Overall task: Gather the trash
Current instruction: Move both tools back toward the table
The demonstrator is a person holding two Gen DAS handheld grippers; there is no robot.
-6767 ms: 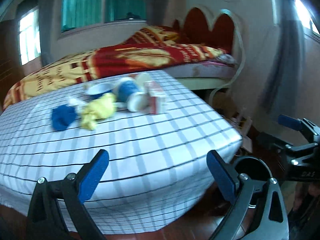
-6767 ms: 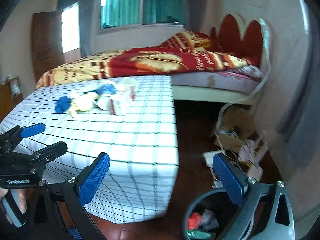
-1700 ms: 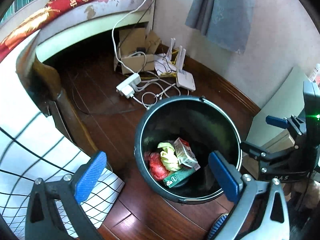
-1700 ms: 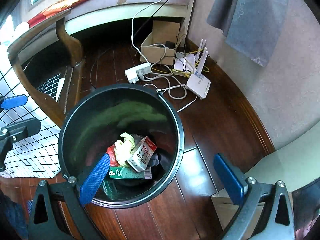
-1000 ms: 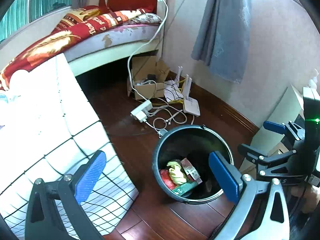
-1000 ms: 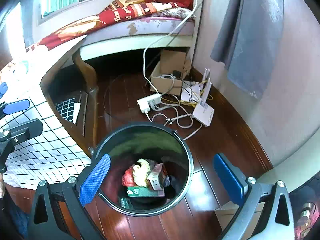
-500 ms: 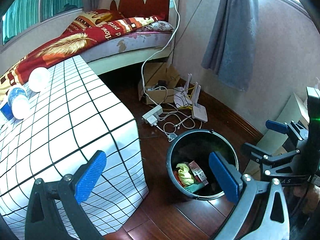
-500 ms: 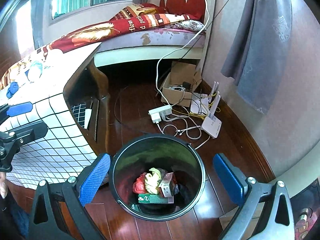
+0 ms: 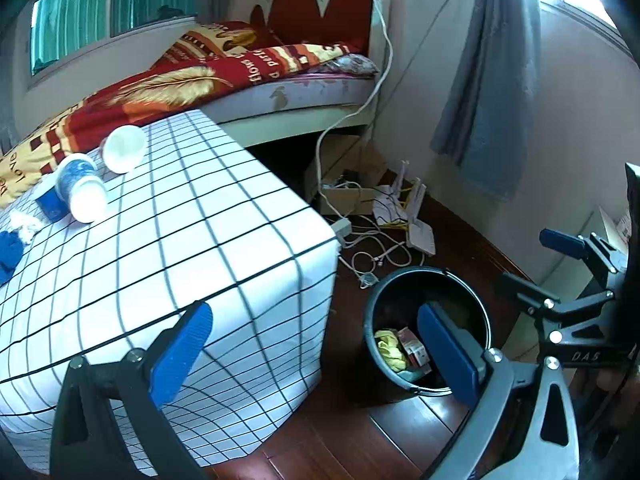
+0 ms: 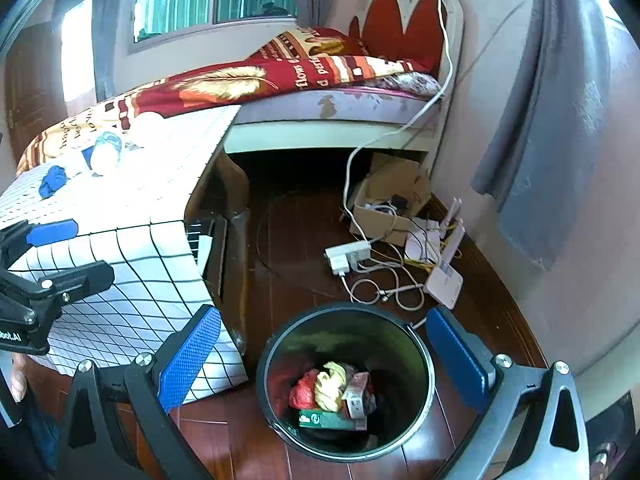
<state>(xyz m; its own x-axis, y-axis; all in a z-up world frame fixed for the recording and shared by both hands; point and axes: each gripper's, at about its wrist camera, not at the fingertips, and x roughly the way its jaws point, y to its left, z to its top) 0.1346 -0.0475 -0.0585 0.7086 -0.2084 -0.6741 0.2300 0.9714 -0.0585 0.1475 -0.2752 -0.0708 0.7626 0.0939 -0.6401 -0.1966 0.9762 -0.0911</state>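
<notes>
Black and round, the bin [image 10: 424, 364] stands on the dark wooden floor [image 10: 296, 240], just beside the near right corner of the table [image 9: 224, 216], which carries a white cloth with a black grid. Inside the bin lie a red wad [image 10: 302, 394], a yellow crumpled piece [image 10: 330, 390], a small red-and-white carton [image 10: 358, 394] and a green flat pack [image 10: 322, 419], all packed close together at the bottom. The right gripper [image 10: 322, 354] hangs over the bin with its blue fingers [image 10: 190, 354] wide apart and nothing between them. The left gripper [image 9: 316, 346] is over the near right corner of the table, its fingers also wide apart and empty; the bin shows behind its right finger. On the tabletop, toward the far left edge, more trash remains: two cups on their sides, a white one [image 9: 122, 148] near the far edge and one with a blue pattern [image 9: 82, 186] just beside it, a small blue box [image 9: 50, 202] touching the patterned cup, a white wad [image 9: 24, 224], and a blue crumpled piece [image 9: 8, 252] at the left edge. Behind the table is a bed [image 9: 304, 88] with a red and yellow blanket. On the floor near the wall lie a cardboard box [image 10: 390, 200], a power strip [image 10: 348, 256], white cables and a router [image 10: 444, 278].
</notes>
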